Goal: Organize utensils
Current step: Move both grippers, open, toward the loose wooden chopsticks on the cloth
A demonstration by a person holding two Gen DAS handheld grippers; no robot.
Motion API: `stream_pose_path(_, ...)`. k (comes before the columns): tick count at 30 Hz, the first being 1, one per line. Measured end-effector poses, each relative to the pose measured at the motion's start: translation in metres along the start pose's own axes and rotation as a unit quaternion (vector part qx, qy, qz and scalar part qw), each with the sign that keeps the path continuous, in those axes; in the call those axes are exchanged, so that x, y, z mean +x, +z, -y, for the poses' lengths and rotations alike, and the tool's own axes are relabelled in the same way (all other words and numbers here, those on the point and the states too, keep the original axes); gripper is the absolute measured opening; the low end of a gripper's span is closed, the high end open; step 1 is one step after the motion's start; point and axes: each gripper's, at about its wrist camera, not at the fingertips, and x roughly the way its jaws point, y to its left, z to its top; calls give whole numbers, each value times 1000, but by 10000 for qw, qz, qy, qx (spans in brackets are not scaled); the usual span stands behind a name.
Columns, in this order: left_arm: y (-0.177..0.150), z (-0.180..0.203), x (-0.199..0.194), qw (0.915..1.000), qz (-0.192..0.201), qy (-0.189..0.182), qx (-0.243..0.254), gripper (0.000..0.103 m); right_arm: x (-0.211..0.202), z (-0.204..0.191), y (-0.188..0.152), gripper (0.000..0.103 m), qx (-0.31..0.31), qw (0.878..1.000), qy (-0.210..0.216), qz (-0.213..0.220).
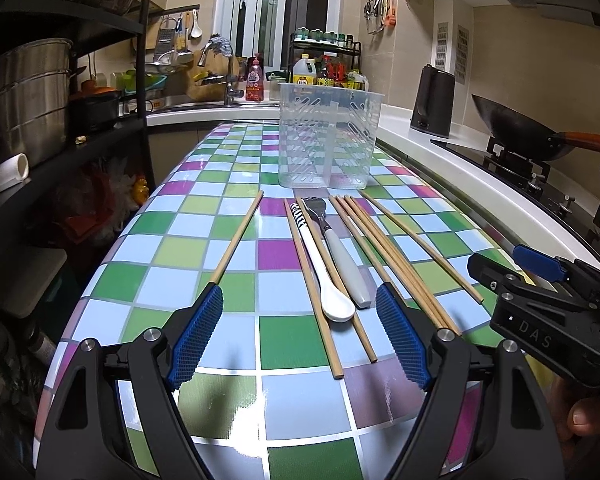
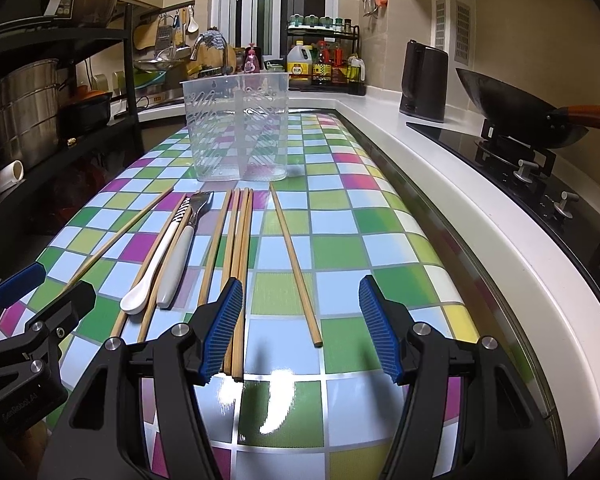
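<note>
A clear plastic utensil holder (image 1: pixel 327 140) (image 2: pixel 238 128) with a middle divider stands empty on the checkered table (image 1: pixel 272 256). In front of it lie several wooden chopsticks (image 1: pixel 388 256) (image 2: pixel 236 236), a white spoon (image 1: pixel 324 272) (image 2: pixel 152 264) with a striped handle end, and a fork (image 1: pixel 340 248) (image 2: pixel 184 240) with a pale grey handle. My left gripper (image 1: pixel 299 332) is open and empty, low over the near ends of the spoon and fork. My right gripper (image 2: pixel 300 324) is open and empty around the near end of a lone chopstick (image 2: pixel 296 268).
A white counter (image 2: pixel 440 168) runs along the table's right side with a wok (image 2: pixel 512 108) on a gas stove and a dark kettle (image 2: pixel 424 82). A black rack (image 1: pixel 40 100) with steel pots stands at the left. A sink and bottle rack lie behind the holder.
</note>
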Motion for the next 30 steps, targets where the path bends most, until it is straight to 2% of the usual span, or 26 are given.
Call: stream_pose_path(30, -4, 0, 2, 10000, 66, -74, -10, 76, 5, 1, 0, 61, 47, 9999, -24, -92)
